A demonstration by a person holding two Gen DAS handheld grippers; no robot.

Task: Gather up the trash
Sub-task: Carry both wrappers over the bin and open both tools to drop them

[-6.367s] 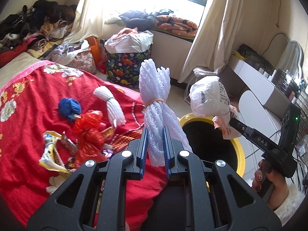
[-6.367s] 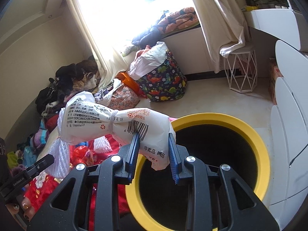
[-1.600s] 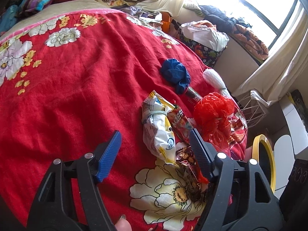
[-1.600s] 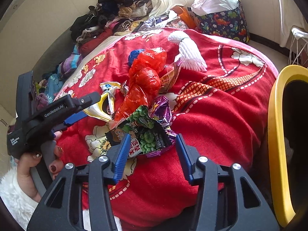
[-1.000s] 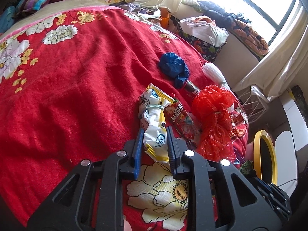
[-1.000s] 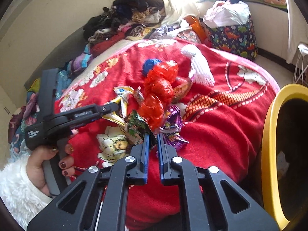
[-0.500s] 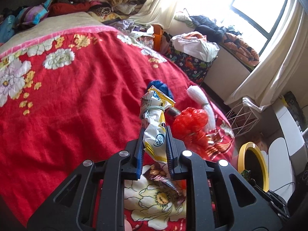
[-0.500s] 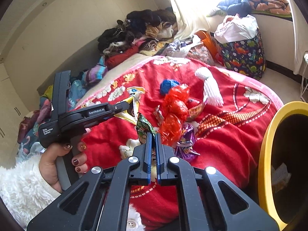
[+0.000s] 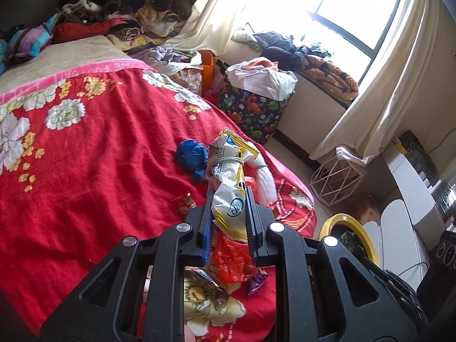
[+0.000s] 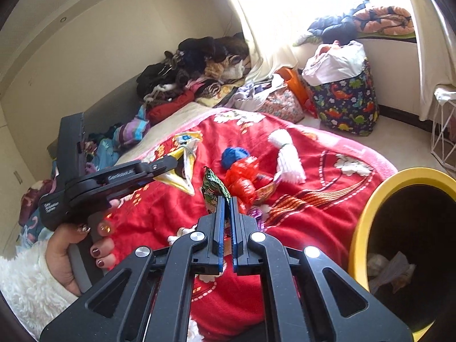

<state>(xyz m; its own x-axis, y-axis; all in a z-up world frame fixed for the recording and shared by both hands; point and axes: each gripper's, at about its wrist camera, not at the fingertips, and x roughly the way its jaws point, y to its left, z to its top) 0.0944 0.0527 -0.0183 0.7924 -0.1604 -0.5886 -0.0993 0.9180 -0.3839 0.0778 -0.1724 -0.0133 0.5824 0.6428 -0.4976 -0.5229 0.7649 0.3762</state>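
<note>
Blue-padded and nearly closed, the left gripper [image 9: 229, 213] clamps a white and yellow snack bag [image 9: 229, 188] that is tied round its upper part with a pale green band; the bag stands up from the narrow gap, lifted clear of the red floral blanket [image 9: 99, 171]. The right gripper [image 10: 226, 213] is pinched almost completely together on the thin edge of a green snack wrapper [image 10: 213, 185], which sticks up above its tips. In the right wrist view the person's left hand [image 10: 77, 250], in a fluffy white sleeve [image 10: 25, 287], grips the left tool's handle at the near left. On the blanket beyond lie a red plastic bag [image 10: 242, 176], a blue crumpled bag [image 10: 233, 154], a white foam net bundle [image 10: 287, 156] and a purple wrapper [image 9: 256, 280]. The yellow-rimmed trash bin [image 10: 367, 213] stands at the near right beside the bed, with some pale trash already at its bottom.
</note>
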